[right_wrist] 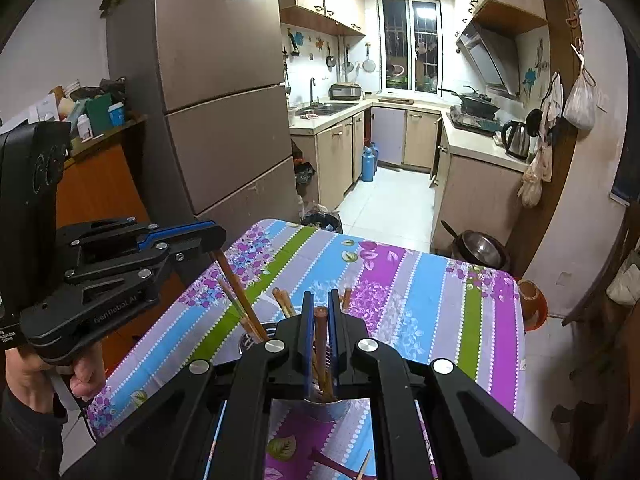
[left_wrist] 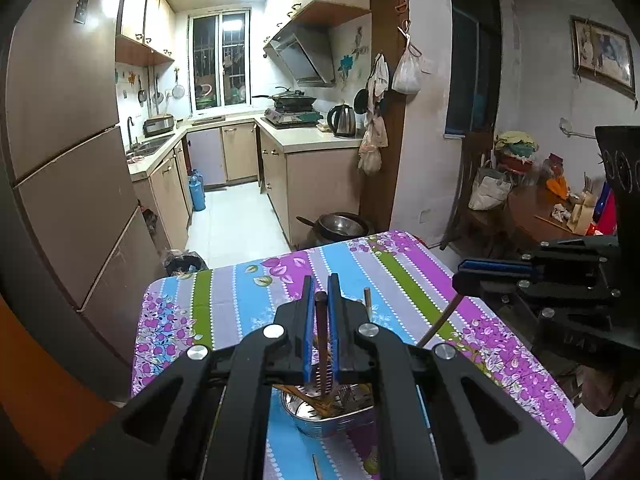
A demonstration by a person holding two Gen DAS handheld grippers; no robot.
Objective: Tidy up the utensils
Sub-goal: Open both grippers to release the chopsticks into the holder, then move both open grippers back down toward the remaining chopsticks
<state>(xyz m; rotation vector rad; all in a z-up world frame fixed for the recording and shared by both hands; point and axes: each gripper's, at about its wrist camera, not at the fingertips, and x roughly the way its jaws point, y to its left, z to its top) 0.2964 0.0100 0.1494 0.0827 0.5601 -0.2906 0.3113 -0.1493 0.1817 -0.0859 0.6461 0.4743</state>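
My left gripper (left_wrist: 321,284) is shut on a brown chopstick (left_wrist: 320,328) that stands upright, its lower end in a metal utensil cup (left_wrist: 320,420) holding several chopsticks. My right gripper (right_wrist: 321,300) is shut on another brown chopstick (right_wrist: 321,332), also upright over a metal cup (right_wrist: 324,410) with other chopsticks. In the left wrist view the right gripper (left_wrist: 460,276) comes in from the right, a chopstick (left_wrist: 438,322) slanting down from it. In the right wrist view the left gripper (right_wrist: 218,240) comes in from the left with its chopstick (right_wrist: 240,296) slanting into the cup.
The cup stands on a table with a striped floral cloth (left_wrist: 400,272) (right_wrist: 420,280). A fridge (right_wrist: 224,120) stands left, kitchen counters (right_wrist: 480,152) behind. A steel pot (right_wrist: 480,250) sits on the floor past the table. Loose chopsticks (right_wrist: 364,468) lie near the front edge.
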